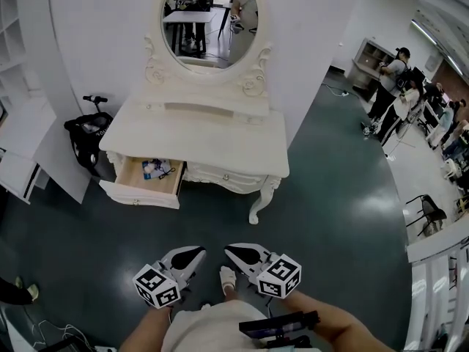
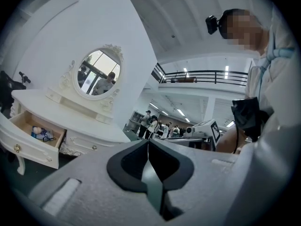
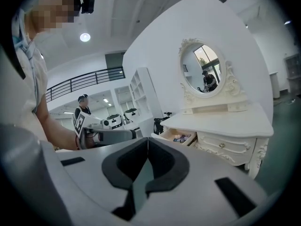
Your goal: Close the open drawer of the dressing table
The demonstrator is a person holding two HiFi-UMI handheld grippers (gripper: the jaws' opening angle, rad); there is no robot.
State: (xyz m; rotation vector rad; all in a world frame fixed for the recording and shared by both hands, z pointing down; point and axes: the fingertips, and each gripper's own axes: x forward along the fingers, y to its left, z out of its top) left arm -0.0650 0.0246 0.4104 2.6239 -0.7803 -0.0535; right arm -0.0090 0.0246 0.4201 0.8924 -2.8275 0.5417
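Drawer (image 1: 146, 178) at the left of the dressing table (image 1: 212, 134) stands pulled out, well apart from you, while you hold the left hand-held gripper (image 1: 196, 254) and right hand-held gripper (image 1: 233, 252) low, both clenched on nothing, probably because shut tips suit pushing.

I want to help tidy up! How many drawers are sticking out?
1. The drawer is pulled out at the left end of the dressing table in the head view, with small things inside. No other drawer looks open.

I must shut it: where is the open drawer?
In the head view, the open drawer juts from the left front of the dressing table, ahead of the left gripper.
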